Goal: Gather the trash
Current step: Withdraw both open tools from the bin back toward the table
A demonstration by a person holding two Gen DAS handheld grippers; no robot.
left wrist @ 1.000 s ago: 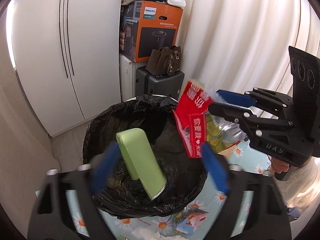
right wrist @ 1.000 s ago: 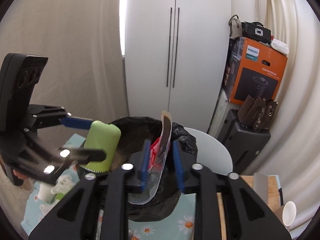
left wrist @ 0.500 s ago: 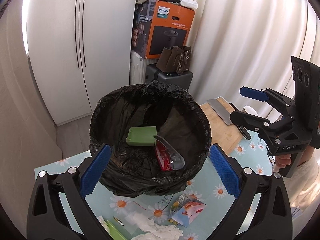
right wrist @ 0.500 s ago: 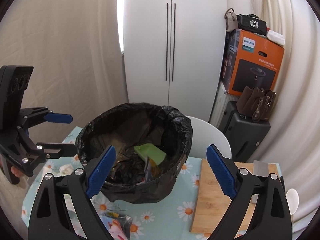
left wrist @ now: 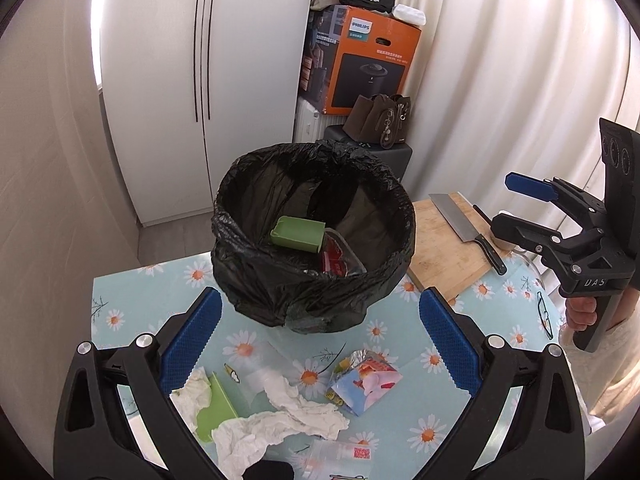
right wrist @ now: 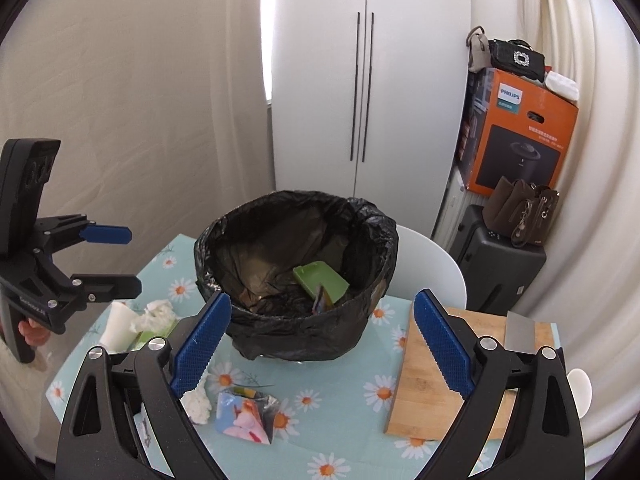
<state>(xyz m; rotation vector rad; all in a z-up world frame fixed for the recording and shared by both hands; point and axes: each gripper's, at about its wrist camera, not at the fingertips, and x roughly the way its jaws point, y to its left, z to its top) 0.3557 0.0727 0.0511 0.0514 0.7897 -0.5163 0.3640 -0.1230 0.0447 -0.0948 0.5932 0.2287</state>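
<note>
A round bin [left wrist: 314, 236] lined with a crinkled, glossy black bag stands on a table [left wrist: 132, 300] covered by a smooth pale-blue cloth printed with daisies. Inside the bin lie a flat green box [left wrist: 298, 233] with squared edges and a shiny red wrapper [left wrist: 338, 258] beside it, touching its lower edge.

The left gripper [left wrist: 320, 340] hangs above the near side of the table with its jaws spread wide and nothing between them — the ridged blue pads [left wrist: 192, 338] frame the front of the bin. The right gripper [right wrist: 320, 342] is likewise spread wide and empty, held in a hand off to the right of the bin in the left camera's view.

Loose trash lies on the cloth in front of the bin: crumpled white tissue [left wrist: 280, 412], soft and creased; a thin green card [left wrist: 216, 408] partly under the tissue; a folded foil-lined snack packet [left wrist: 364, 380] printed pink and blue; and a clear plastic bag [left wrist: 340, 454] with a red mark near the bottom edge. In the right camera's view more tissue [right wrist: 158, 314] and a white paper cup [right wrist: 116, 326] on its side lie left of the bin.

To the right of the bin sits a rectangular bamboo cutting board [left wrist: 444, 252] with a broad steel cleaver [left wrist: 460, 220] resting on it, black handle pointing toward the table edge.
</note>
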